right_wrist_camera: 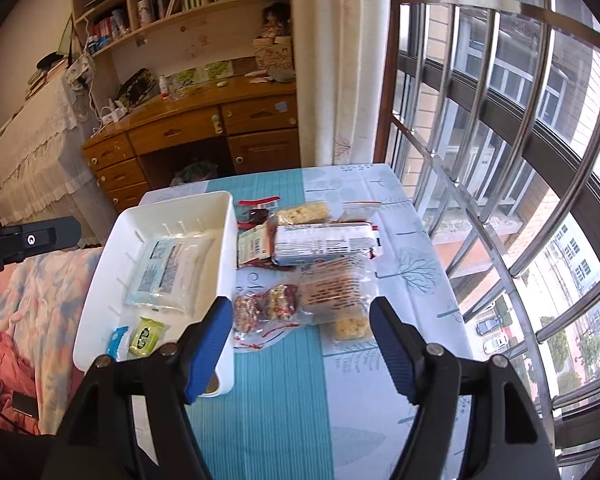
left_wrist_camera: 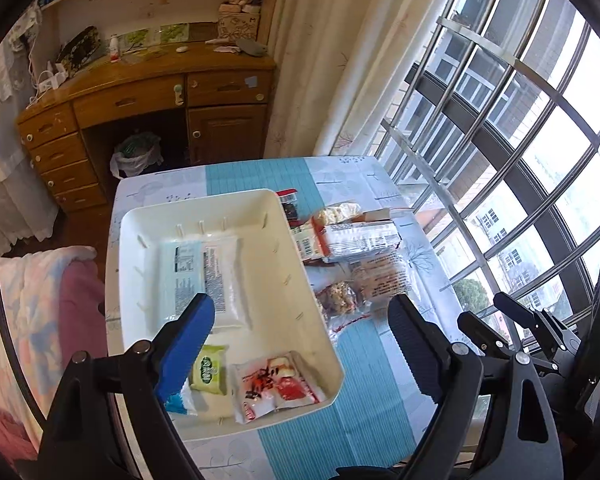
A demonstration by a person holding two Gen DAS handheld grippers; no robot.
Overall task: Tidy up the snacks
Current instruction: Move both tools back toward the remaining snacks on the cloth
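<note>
A white tray [left_wrist_camera: 236,200] sits on the left of the table and holds a large pale blue-white packet [left_wrist_camera: 204,272], a small green packet [left_wrist_camera: 209,368], a small blue packet [left_wrist_camera: 179,402] and a red-white packet [left_wrist_camera: 274,384]. Loose snacks lie to its right: a long white bar [right_wrist_camera: 324,242], a clear bag of nut clusters [right_wrist_camera: 266,312] and a clear cracker pack [right_wrist_camera: 336,292]. My left gripper [left_wrist_camera: 306,320] is open and empty above the tray's near right edge. My right gripper [right_wrist_camera: 300,322] is open and empty just above the nut cluster bag. The tray also shows in the right wrist view [right_wrist_camera: 224,248].
The table [right_wrist_camera: 276,380] has a blue and white patterned cloth. A barred window [right_wrist_camera: 500,160] runs along its right side. A wooden desk [left_wrist_camera: 140,96] with shelves stands behind. A bed with a pink blanket [left_wrist_camera: 40,300] is at the left. The right gripper's body [left_wrist_camera: 540,332] shows right of my left one.
</note>
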